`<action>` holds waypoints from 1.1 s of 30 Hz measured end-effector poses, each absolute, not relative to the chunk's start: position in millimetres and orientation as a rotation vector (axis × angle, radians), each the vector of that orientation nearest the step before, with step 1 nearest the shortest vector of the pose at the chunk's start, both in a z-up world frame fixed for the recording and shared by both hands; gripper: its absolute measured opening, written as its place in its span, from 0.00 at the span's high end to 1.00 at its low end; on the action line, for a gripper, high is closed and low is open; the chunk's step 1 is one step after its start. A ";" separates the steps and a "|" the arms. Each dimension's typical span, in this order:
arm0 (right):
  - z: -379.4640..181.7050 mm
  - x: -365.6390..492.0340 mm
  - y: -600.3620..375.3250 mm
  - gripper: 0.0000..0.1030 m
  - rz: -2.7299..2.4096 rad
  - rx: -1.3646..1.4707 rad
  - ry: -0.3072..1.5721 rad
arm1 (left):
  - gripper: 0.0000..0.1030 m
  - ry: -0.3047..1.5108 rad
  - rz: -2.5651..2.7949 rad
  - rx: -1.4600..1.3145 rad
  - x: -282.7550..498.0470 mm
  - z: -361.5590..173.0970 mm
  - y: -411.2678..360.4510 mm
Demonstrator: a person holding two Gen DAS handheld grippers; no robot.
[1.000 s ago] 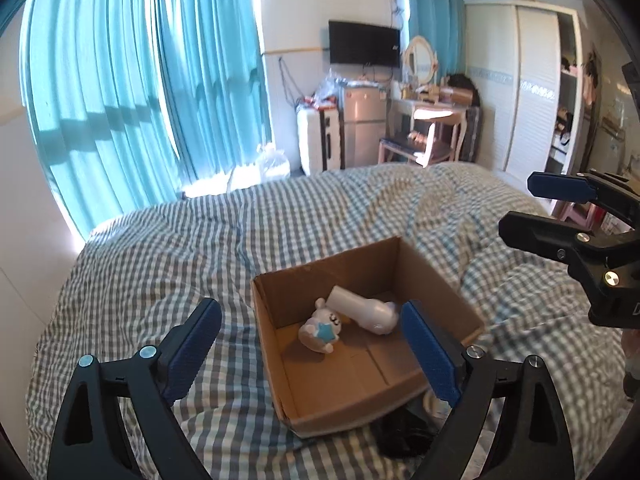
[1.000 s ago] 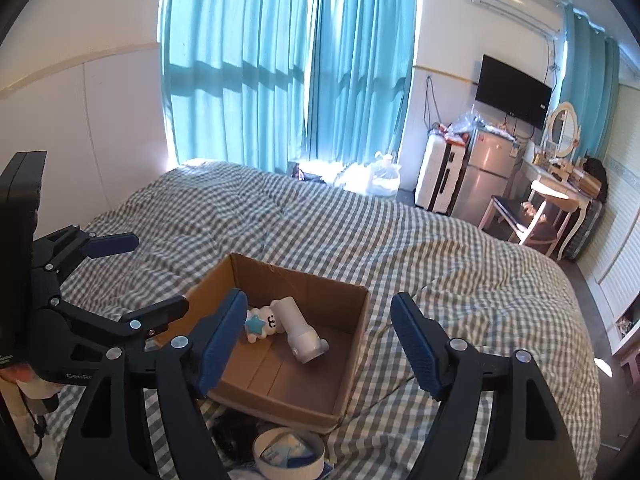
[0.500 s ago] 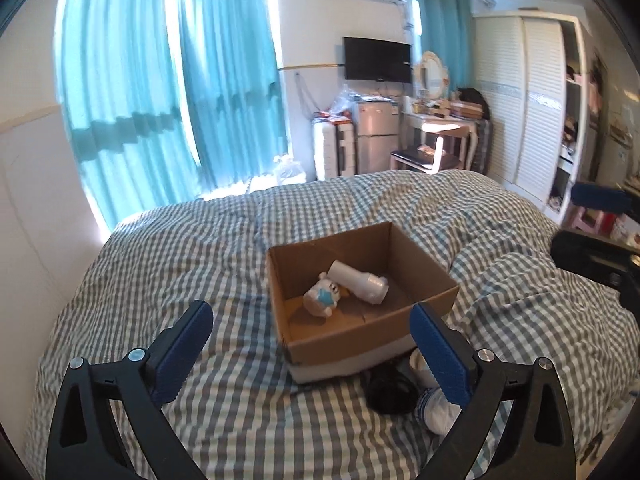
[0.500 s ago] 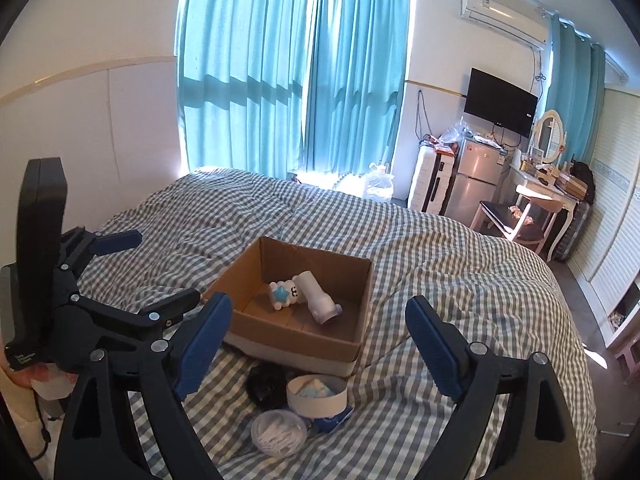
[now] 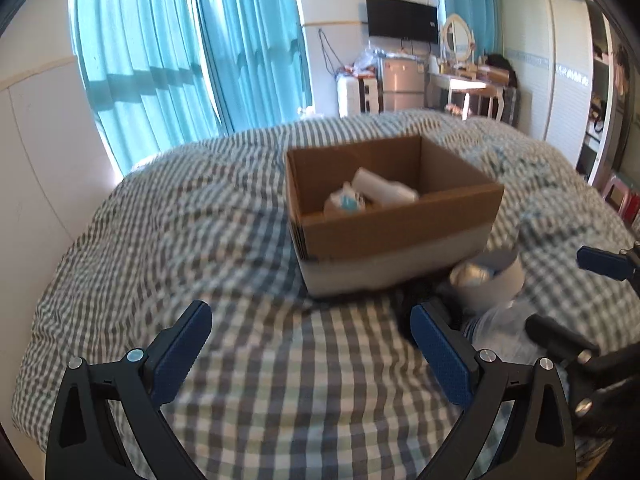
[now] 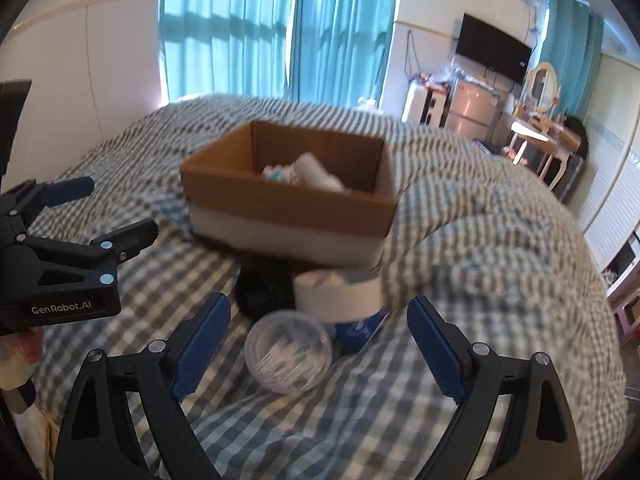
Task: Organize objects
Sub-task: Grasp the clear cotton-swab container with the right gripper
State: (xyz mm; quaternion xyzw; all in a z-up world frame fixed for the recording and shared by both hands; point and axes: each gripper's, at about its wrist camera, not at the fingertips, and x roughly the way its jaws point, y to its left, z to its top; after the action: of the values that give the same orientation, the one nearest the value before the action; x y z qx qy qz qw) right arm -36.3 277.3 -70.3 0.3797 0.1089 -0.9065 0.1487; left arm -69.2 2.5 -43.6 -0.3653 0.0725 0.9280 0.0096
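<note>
A cardboard box (image 5: pixel 396 224) (image 6: pixel 288 208) sits on the checked bed and holds a small white plush (image 5: pixel 346 200) (image 6: pixel 276 172) and a white bottle (image 5: pixel 384 190) (image 6: pixel 320 172). In front of the box lie a white round tub (image 6: pixel 338 292) (image 5: pixel 492 276), a clear round container of cotton swabs (image 6: pixel 288 354), a blue packet (image 6: pixel 360 326) and a black object (image 6: pixel 264 290). My right gripper (image 6: pixel 318 344) is open and empty, low over the clear container. My left gripper (image 5: pixel 312 346) is open and empty over bare bedding, left of these items.
The checked duvet (image 5: pixel 180 240) covers the whole bed. A white wall panel (image 5: pixel 40 148) runs along the left side. Teal curtains (image 5: pixel 192 48), a fridge (image 5: pixel 400 84), a dressing table (image 5: pixel 472 88) and a wardrobe (image 5: pixel 572 64) stand beyond the bed.
Both grippers have drawn back from above the box and dropped low toward the bed. The items in front of the box have come into view between the right fingers.
</note>
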 end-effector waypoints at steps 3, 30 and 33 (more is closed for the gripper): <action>-95.0 -37.4 271.3 0.12 -2.577 1.149 0.341 | 0.01 0.246 2.864 -1.206 -69.0 -66.6 5.6; -95.6 -34.9 296.6 0.40 -2.594 1.156 0.191 | 0.01 0.183 2.746 -1.299 -77.6 -98.2 16.6; -75.1 -32.6 313.8 0.40 -2.644 1.103 0.143 | 0.01 0.206 2.709 -1.302 -82.0 -100.8 31.1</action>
State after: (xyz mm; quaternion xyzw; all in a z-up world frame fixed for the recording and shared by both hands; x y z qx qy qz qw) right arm -32.6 313.8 -75.1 0.3810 0.0495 -0.9132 0.1361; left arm -82.0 31.1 -100.8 -0.4313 0.0683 0.8973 0.0644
